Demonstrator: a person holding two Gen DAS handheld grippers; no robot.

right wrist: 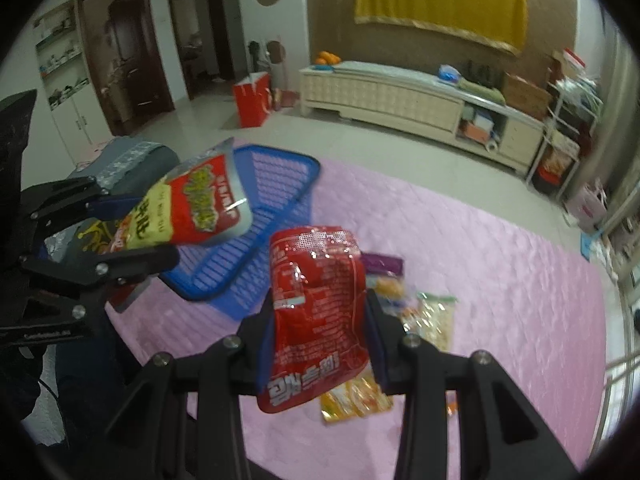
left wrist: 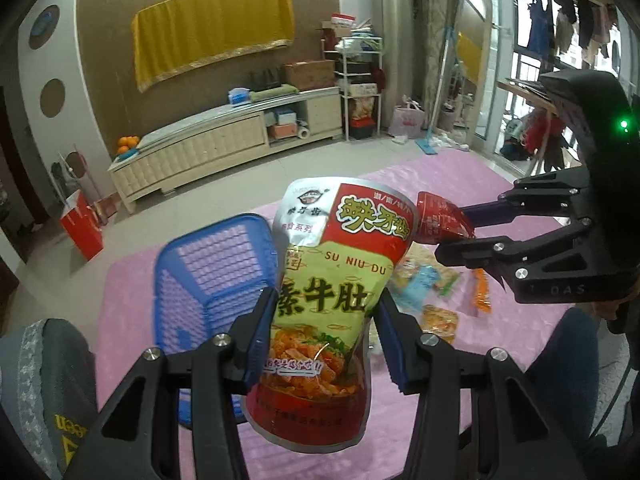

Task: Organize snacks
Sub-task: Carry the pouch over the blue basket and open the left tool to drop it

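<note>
The left gripper [left wrist: 324,316] clamps a red-and-yellow snack pouch [left wrist: 332,280] above the blue basket [left wrist: 208,264] on the pink-covered tabletop [right wrist: 500,264]. Rightward, the right gripper [right wrist: 320,332] grips a red snack packet [right wrist: 316,312] over the loose snacks [right wrist: 432,316] lying near the basket.

Pink quilted mat [right wrist: 500,264] spread on pale tiled floor [right wrist: 360,136]. On the mat: blue plastic basket [right wrist: 256,220] at its left end, loose pile of small snack packets [right wrist: 424,312] near the middle, an orange-yellow packet [right wrist: 356,402] nearest, a purple one [right wrist: 382,264] farthest.
</note>
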